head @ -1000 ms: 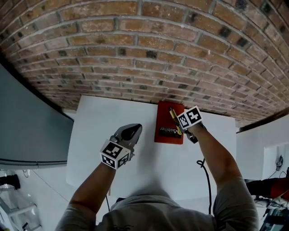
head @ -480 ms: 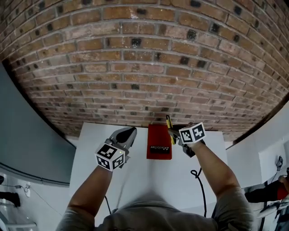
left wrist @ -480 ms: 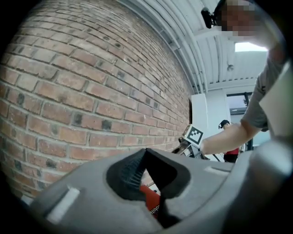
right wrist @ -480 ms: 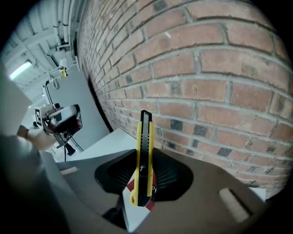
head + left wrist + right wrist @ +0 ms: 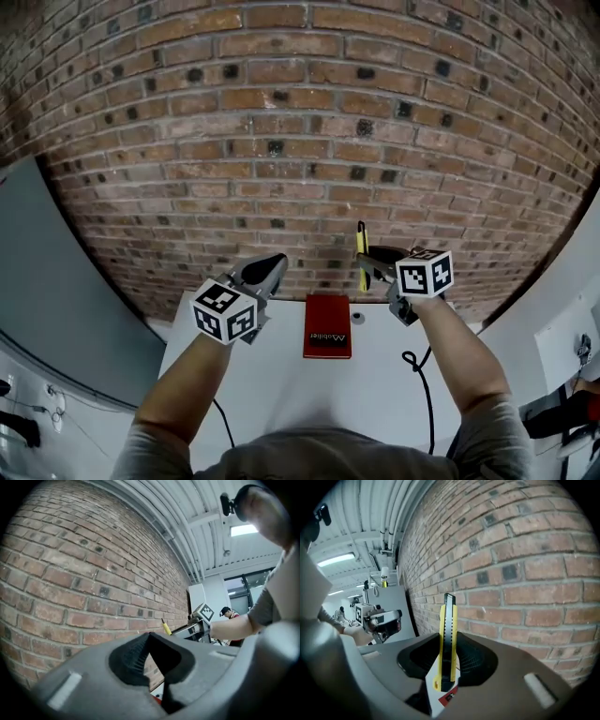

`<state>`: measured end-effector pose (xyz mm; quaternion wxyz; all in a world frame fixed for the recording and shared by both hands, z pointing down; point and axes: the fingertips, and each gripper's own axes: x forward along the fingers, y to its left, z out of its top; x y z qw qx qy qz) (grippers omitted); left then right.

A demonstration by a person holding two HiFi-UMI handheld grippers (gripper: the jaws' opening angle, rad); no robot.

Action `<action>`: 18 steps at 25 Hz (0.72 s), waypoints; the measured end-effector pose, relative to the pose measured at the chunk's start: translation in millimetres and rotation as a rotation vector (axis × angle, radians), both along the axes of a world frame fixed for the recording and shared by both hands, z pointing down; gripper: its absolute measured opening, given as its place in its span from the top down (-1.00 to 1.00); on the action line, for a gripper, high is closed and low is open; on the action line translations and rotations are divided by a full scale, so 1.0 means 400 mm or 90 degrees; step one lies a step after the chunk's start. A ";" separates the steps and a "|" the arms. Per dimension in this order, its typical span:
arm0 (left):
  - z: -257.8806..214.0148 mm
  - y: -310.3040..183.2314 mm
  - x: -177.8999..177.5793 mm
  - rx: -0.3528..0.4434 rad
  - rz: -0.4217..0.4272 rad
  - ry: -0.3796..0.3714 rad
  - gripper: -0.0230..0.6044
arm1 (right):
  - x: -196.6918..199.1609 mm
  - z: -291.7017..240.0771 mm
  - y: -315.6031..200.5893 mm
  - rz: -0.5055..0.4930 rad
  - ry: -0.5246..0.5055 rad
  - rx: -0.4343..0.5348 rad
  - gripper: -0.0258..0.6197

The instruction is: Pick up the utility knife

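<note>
- Right tool (image 5: pixel 449 665): jaws part closed, pads pressed on the utility knife (image 5: pixel 446 630) from both sides. The grip is taken low on the body; most of the knife's length is seen standing up past the jaws.
- Knife: yellow casing, black slider strip down the middle. It is held upright, the upper end against the backdrop of the brick wall (image 5: pixel 300 141). No extended blade can be made out.
- Knife's place: in the air, well clear of the worktop (image 5: pixel 281 394), above its far edge and towards the far right corner. No contact with the wall or the worktop is seen.
- Left tool (image 5: pixel 267 270): jaws brought together, nothing held between them. It is raised beside the right tool, well apart from it, over the far left part of the worktop.
- On the worktop: a red book (image 5: pixel 327 337) is lying flat at the middle of the far edge, between the two tools and below them. A black cable (image 5: pixel 424 394) is trailing across the right side towards the near edge.
- Progress, as judged: the pick-up is taken as done, since the knife is gripped and is off the worktop. Nothing more is called for by the task than a steady hold. The low grip is judged firm, though the long free end could be tipped if it were knocked.
</note>
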<state>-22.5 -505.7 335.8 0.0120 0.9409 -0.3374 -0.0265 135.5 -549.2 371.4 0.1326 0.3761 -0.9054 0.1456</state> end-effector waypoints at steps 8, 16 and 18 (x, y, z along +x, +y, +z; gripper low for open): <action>-0.247 0.021 -0.010 0.037 0.016 0.016 0.93 | 0.012 -0.333 0.048 -0.016 -0.065 0.134 0.54; -0.385 0.041 -0.008 0.045 0.032 0.023 0.93 | 0.017 -0.518 0.087 -0.026 -0.095 0.212 0.54; -0.388 0.047 -0.003 0.046 0.034 0.010 0.93 | 0.019 -0.539 0.092 -0.026 -0.099 0.222 0.54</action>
